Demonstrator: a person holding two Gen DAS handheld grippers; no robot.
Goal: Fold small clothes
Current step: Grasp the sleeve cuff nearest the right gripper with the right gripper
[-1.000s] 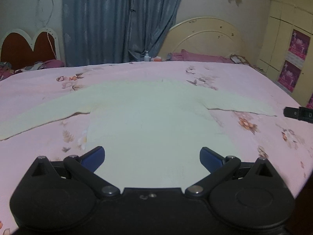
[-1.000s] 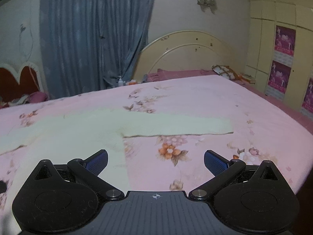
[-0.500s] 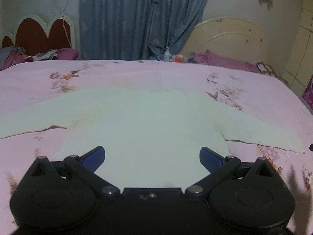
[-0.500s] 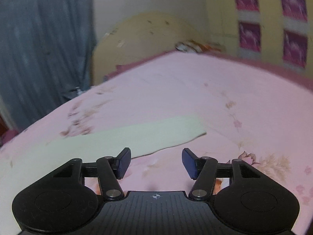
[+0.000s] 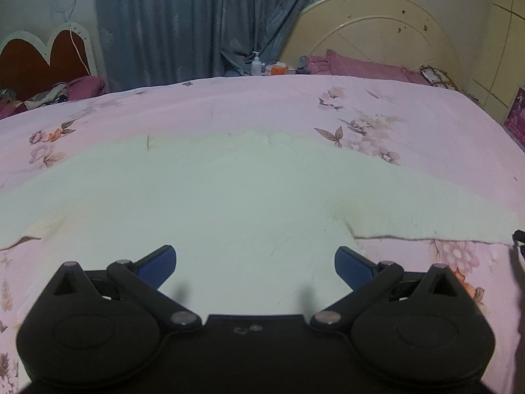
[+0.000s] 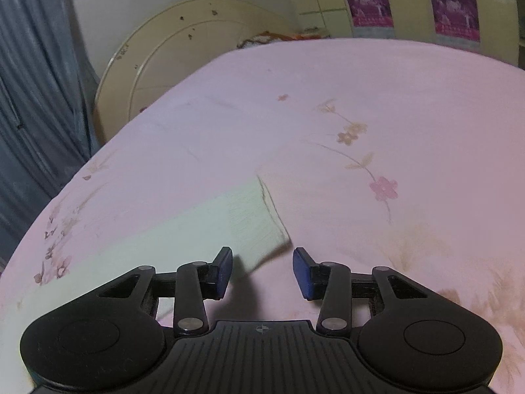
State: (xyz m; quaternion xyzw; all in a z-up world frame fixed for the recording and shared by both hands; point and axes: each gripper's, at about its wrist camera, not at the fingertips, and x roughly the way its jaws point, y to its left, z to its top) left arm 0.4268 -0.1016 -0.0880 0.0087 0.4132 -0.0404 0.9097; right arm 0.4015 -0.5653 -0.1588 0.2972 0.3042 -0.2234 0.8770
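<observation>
Left wrist view: the left gripper (image 5: 255,259) hangs low over a pale cream sweater (image 5: 229,197) spread flat on a bed (image 5: 426,124) with a pink floral sheet. Its two blue-padded fingers (image 5: 157,262) stand wide apart, with nothing between them but the sweater's body lying beneath. The sweater's sleeves reach out to either side; the sleeve on the right of the picture ends near the frame's edge, where a small dark sliver of the right gripper (image 5: 517,239) shows just beside the cuff. Behind the bed hangs a blue-grey curtain (image 5: 197,23). A cream round headboard (image 5: 377,32) stands at the right, a red heart-shaped headboard (image 5: 42,55) at the left. A small white bottle (image 5: 256,65) sits by the curtain's foot, and a mauve pillow (image 5: 361,65) lies against the round headboard.

Right wrist view: the right gripper (image 6: 262,271) points down at the end of the sweater's sleeve (image 6: 203,226). Its jaws have just been closing and now stand partly apart. The ribbed cuff (image 6: 259,216) lies on the sheet just ahead of the fingertips, its near corner reaching toward the gap beside the left pad; the pads do not press on it. Pink posters (image 6: 367,3) hang on cream cupboard doors beyond the bed.
</observation>
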